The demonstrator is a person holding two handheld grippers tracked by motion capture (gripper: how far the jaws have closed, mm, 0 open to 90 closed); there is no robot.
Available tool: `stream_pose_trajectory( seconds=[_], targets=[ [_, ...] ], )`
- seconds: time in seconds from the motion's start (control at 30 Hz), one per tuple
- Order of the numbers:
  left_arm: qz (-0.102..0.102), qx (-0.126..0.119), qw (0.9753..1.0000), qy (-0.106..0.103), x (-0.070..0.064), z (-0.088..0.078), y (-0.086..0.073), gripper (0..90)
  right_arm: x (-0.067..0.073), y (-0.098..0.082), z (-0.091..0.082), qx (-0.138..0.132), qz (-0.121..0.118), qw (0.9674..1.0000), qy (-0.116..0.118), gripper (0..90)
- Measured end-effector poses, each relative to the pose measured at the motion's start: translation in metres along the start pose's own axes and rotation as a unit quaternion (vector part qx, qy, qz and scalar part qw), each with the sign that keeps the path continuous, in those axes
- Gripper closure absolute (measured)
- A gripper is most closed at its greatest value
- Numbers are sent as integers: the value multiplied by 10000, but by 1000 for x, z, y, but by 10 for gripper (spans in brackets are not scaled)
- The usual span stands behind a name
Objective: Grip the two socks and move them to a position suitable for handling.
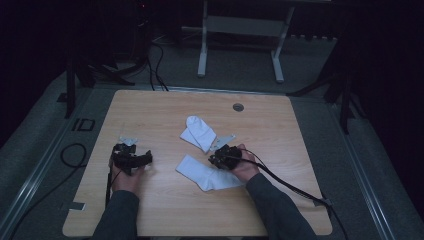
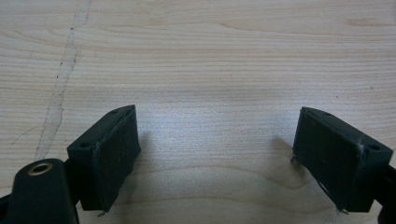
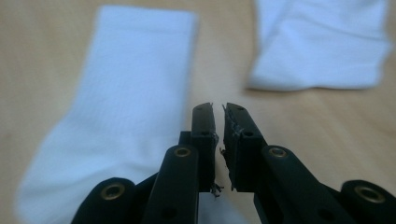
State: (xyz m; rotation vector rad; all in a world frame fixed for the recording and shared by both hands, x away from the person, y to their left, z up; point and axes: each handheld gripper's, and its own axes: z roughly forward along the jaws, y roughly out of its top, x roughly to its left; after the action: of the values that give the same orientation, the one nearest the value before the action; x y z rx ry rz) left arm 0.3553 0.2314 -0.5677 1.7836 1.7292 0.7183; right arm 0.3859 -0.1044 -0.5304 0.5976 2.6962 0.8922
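Two white socks lie on the wooden table (image 1: 290, 150). One sock (image 1: 202, 172) lies flat near the front, the other (image 1: 199, 132) lies folded behind it. My right gripper (image 1: 216, 160) hovers at the near sock's right edge, its jaws shut with nothing between them. In the right gripper view the right gripper (image 3: 219, 112) points over bare wood between the near sock (image 3: 126, 93) and the far sock (image 3: 322, 42). My left gripper (image 1: 135, 159) sits at the table's left, away from both socks. In the left gripper view, the left gripper (image 2: 217, 154) is open over bare wood.
A round cable hole (image 1: 238, 107) sits near the table's far edge. A white table frame (image 1: 240, 30) stands on the floor beyond. Cables (image 1: 72, 152) lie on the floor at the left. A cable (image 1: 290, 185) trails from the right gripper across the table's right corner.
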Motion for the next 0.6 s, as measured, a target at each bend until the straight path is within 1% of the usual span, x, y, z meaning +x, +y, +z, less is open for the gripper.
stream_pose_trajectory(
  seconds=[0.03, 0.13, 0.2, 0.27, 0.3, 0.33, 0.37, 0.4, 0.47, 0.5, 0.53, 0.57, 0.6],
  targets=[
    [1, 1, 10000, -1, 0, 0, 0, 145, -2, 3, 1, -8, 2, 10000, -72, 798],
    [-3, 0, 10000, -1, 0, 0, 0, 145, -5, 15, 6, -31, -41, 9998, -185, 758],
    [-13, -10, 10000, 0, 0, 0, 0, 145, -7, 22, 12, -62, -12, 9996, -264, 730],
    [-16, -11, 10000, 0, 0, 0, 0, 145, -9, 27, 18, -68, 13, 9994, -341, 724],
    [-9, -6, 10000, 1, 0, 0, 0, 145, -11, 29, 21, -117, 70, 9994, -311, 724],
    [-1, 0, 10000, 0, 0, 0, 0, 145, -13, 30, 24, -101, 142, 9993, -330, 724],
    [-1, 0, 10000, 0, 0, 0, 0, 145, -13, 30, 24, -101, 142, 9993, -330, 724],
    [-2, 0, 10000, -1, 0, 0, 0, 145, -17, 33, 33, 10, 181, 9991, -370, 742],
    [-2, 0, 10000, -1, 0, 0, 0, 145, -17, 32, 37, 158, 145, 9992, -350, 798],
    [-2, 0, 10000, -1, 0, 0, 0, 145, -17, 32, 37, 158, 145, 9992, -350, 798],
    [-1, 1, 10000, -1, 0, 0, 0, 145, -17, 28, 41, 351, 100, 9985, -397, 831],
    [-1, 1, 10000, -1, 0, 0, 0, 145, -17, 28, 41, 351, 100, 9985, -397, 831],
    [0, 2, 10000, 0, 0, 0, 0, 145, -18, 25, 38, 331, 180, 9987, -335, 838]
  ],
)
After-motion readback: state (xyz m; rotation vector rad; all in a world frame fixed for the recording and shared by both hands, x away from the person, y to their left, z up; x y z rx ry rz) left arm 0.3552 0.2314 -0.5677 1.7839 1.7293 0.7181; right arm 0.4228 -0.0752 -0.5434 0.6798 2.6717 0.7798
